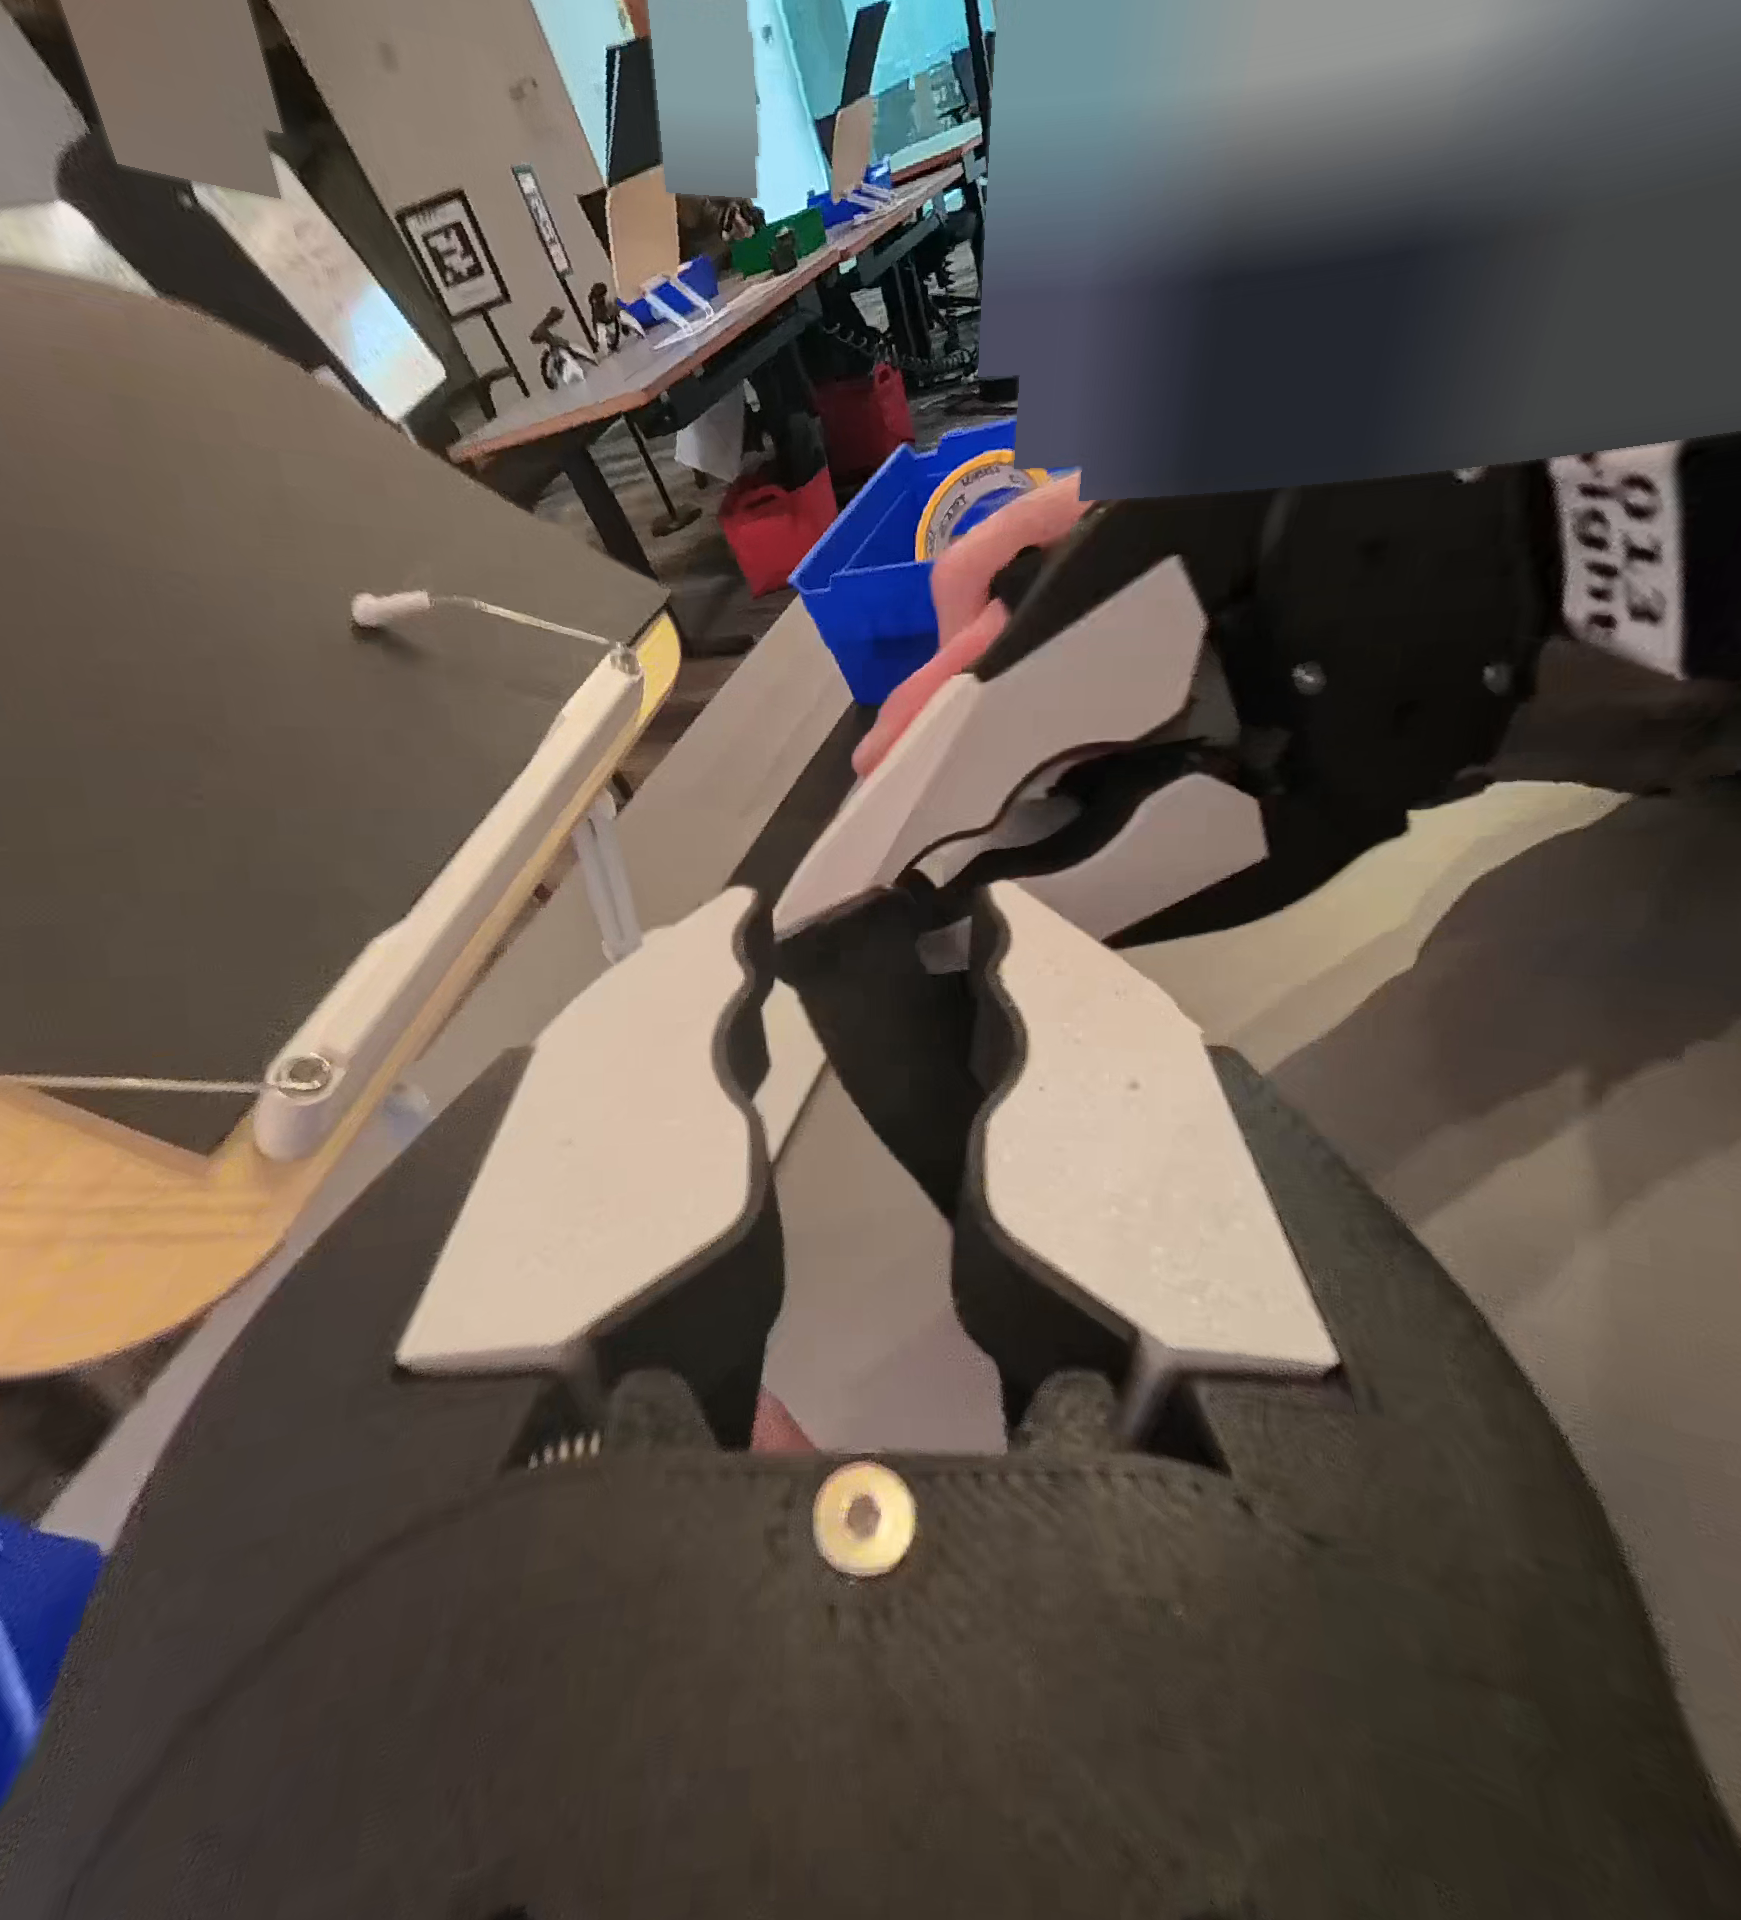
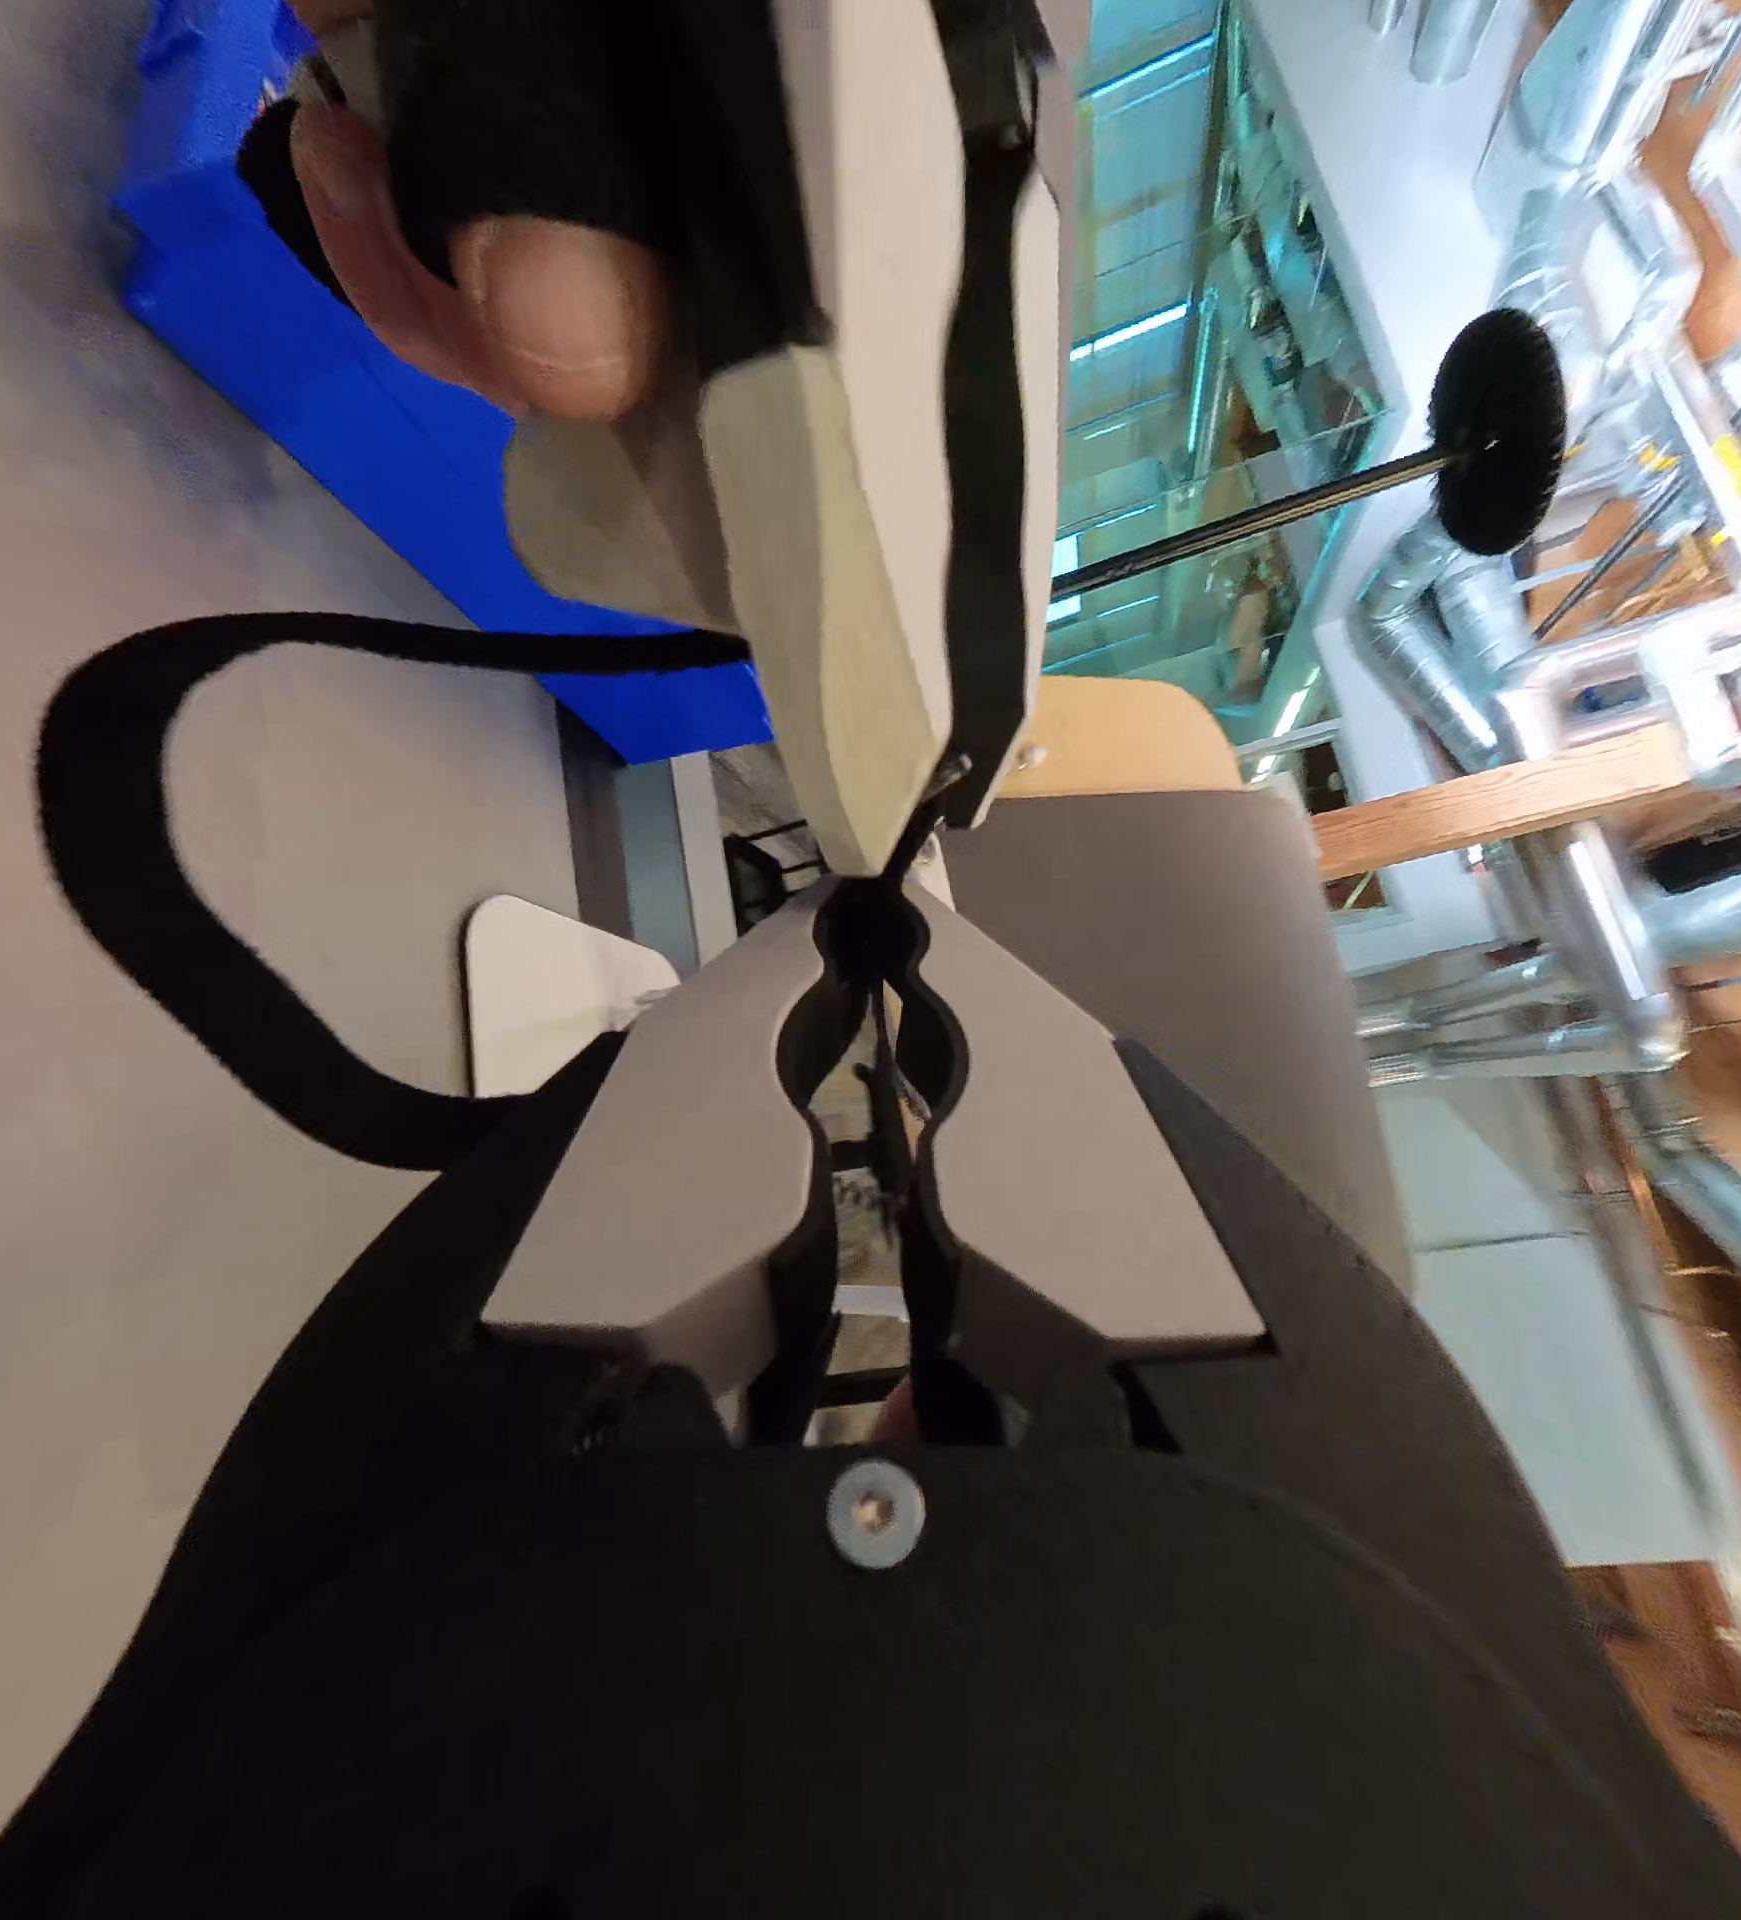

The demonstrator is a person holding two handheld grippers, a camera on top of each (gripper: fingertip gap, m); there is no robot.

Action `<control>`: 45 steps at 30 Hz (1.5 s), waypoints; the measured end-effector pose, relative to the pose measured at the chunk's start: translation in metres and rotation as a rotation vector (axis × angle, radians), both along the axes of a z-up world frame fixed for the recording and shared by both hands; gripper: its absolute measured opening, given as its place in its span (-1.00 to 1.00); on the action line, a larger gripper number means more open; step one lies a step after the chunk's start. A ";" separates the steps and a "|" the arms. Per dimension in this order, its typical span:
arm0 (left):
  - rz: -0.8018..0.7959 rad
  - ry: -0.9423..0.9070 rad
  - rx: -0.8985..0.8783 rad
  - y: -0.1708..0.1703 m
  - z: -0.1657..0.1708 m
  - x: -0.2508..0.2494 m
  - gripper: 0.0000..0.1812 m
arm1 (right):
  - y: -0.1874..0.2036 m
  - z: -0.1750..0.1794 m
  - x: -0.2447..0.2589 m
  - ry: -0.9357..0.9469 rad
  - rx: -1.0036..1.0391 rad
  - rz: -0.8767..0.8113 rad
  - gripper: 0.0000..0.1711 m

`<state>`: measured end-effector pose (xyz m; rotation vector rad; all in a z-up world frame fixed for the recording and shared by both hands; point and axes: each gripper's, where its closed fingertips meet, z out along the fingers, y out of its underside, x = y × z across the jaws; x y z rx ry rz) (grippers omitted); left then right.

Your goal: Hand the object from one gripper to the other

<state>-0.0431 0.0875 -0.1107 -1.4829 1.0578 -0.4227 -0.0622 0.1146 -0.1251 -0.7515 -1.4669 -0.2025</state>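
A black fabric strap (image 1: 876,1039) lies between the fingers of my left gripper (image 1: 871,914). The left jaws stand apart, and grey table shows between the left pad and the strap, so it is not pinched. My right gripper (image 1: 887,888) reaches in from the upper right, shut on the strap's end just beyond the left fingertips. In the right wrist view my right gripper (image 2: 871,899) is shut on the thin black strap, whose free part (image 2: 118,831) loops out to the left. The left gripper (image 2: 923,831) comes down from above, tip to tip with the right.
A blue bin (image 1: 866,592) holding a tape roll (image 1: 970,499) stands on the grey table (image 2: 66,1247) behind the grippers; it also shows in the right wrist view (image 2: 326,395). A black-and-wood chair (image 1: 170,623) is close on the left. A person's thumb (image 2: 554,322) grips the left tool.
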 end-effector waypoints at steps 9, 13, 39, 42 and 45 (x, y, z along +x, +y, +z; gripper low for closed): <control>0.110 0.451 0.388 0.008 -0.020 -0.007 -0.63 | -0.001 -0.021 0.000 -0.051 -0.266 0.034 -1.00; 0.138 0.524 0.468 0.013 -0.025 -0.008 -0.71 | 0.000 -0.028 0.002 -0.110 -0.237 0.021 -1.00; 0.150 0.382 0.441 0.009 -0.007 -0.014 -0.82 | 0.013 -0.009 0.008 0.015 -0.224 0.020 -0.97; 0.160 0.379 0.449 0.011 -0.005 -0.017 -0.82 | 0.021 -0.011 0.013 -0.002 -0.215 -0.015 -0.63; 0.165 0.368 0.454 0.011 -0.002 -0.018 -0.82 | 0.022 -0.009 0.015 -0.005 -0.210 -0.009 -0.63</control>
